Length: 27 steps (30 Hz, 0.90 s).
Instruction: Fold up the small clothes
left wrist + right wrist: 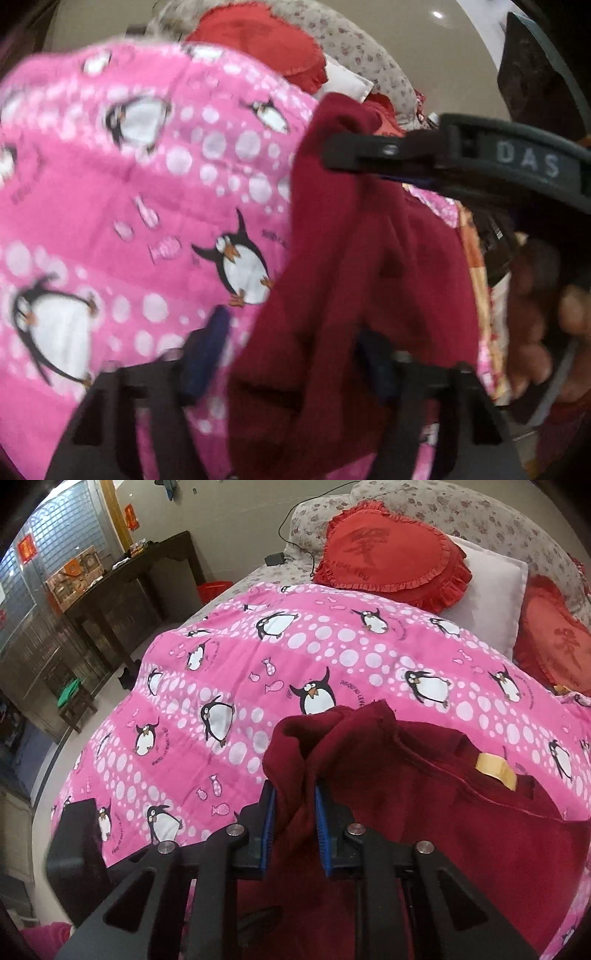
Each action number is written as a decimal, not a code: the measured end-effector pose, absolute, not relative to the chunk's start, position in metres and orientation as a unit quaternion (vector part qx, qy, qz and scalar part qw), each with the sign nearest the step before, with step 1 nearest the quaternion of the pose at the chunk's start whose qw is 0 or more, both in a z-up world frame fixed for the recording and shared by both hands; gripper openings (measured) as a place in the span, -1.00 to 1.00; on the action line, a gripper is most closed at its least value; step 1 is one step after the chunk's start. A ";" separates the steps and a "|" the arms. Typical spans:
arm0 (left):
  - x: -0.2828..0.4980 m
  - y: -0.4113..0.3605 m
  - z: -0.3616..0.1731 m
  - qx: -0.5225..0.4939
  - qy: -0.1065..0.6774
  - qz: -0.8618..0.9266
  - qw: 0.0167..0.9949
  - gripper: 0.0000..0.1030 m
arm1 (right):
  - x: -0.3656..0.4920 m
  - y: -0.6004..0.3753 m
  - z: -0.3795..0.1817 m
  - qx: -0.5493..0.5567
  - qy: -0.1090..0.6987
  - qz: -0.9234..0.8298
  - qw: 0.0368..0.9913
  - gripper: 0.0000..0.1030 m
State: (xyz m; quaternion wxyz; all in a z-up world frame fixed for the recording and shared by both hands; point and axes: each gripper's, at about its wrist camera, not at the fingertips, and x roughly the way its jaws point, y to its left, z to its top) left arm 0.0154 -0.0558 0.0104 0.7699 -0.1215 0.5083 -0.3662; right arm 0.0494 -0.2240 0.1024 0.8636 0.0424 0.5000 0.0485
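You have the dark red garment (369,760) pinched in both tools. Your right gripper (293,827) is closed on a bunched fold of it, the blue pads (267,830) pressing cloth from either side, most likely so that edge can be carried over in a fold. Your left gripper (291,354) also seems clamped on the same garment (354,258), which hangs between its fingers, though that view is blurred (so take it as probable, not certain). In the left wrist view the other tool reaches in from 3 o'clock and bites the cloth near its top, which suggests you are holding it up by two points to let it hang straight.

The rest of the garment lies at 4 o'clock in the right wrist view, on the pink penguin quilt (258,657), with a tan label (495,768) showing at its neckline. The quilt covers a bed and looks soft, so expect folds to sink a little. At 1 o'clock sit a red heart cushion (391,550) and a white pillow (495,587); a dark wooden table (122,576) stands at 10 o'clock.
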 end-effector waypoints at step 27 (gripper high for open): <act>-0.005 -0.053 0.009 -0.116 0.489 -0.358 0.787 0.05 | 0.082 -0.202 0.061 -0.014 0.544 -0.004 0.839 -0.83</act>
